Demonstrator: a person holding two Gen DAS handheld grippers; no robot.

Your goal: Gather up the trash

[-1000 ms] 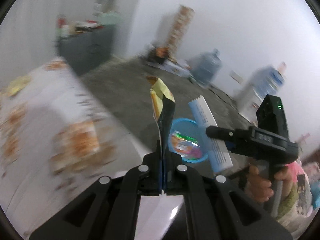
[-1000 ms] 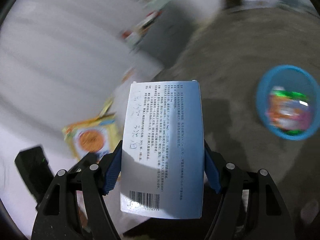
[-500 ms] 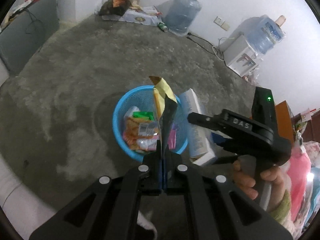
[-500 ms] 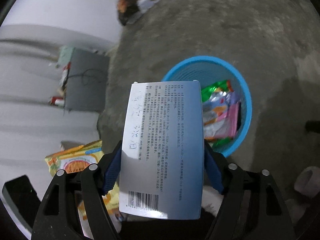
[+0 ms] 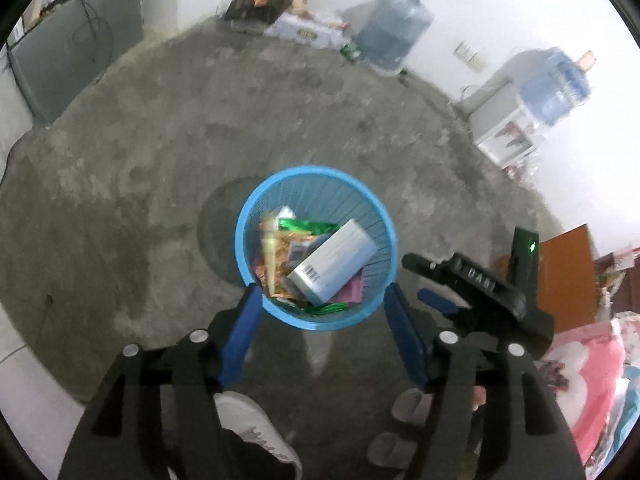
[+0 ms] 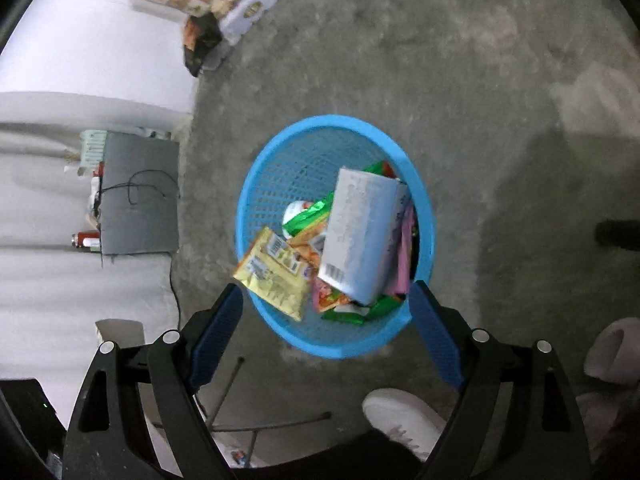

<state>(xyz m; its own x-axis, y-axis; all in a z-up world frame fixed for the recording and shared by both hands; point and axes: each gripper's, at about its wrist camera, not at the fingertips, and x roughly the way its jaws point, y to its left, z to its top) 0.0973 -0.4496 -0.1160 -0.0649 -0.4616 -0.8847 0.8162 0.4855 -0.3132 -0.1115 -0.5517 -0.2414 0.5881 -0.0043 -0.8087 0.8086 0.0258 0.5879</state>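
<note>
A blue mesh basket (image 5: 245, 240) (image 6: 425, 200) stands on the concrete floor, directly below both grippers. Inside it a pale blue-grey box (image 5: 332, 260) (image 6: 360, 236) lies tilted on several coloured wrappers. A yellow wrapper (image 5: 270, 256) (image 6: 276, 276) rests at the basket's edge beside the box. My left gripper (image 5: 322, 292) hangs above the basket with its jaws opening and nothing between them. My right gripper (image 6: 326, 290) is likewise above the rim, its jaws opening and empty. In the left wrist view the right gripper (image 5: 418, 276) shows just right of the basket.
A person's white shoe (image 5: 256, 432) (image 6: 404, 420) and pale slippers (image 5: 408, 404) are on the floor near the basket. Water bottles (image 5: 392, 40) and a dispenser (image 5: 508, 128) line the far wall. A grey cabinet (image 6: 136, 196) stands by the white wall.
Both grippers swung down over the basket and opened. The yellow wrapper left the left gripper and the box left the right gripper; both now lie in the basket.
</note>
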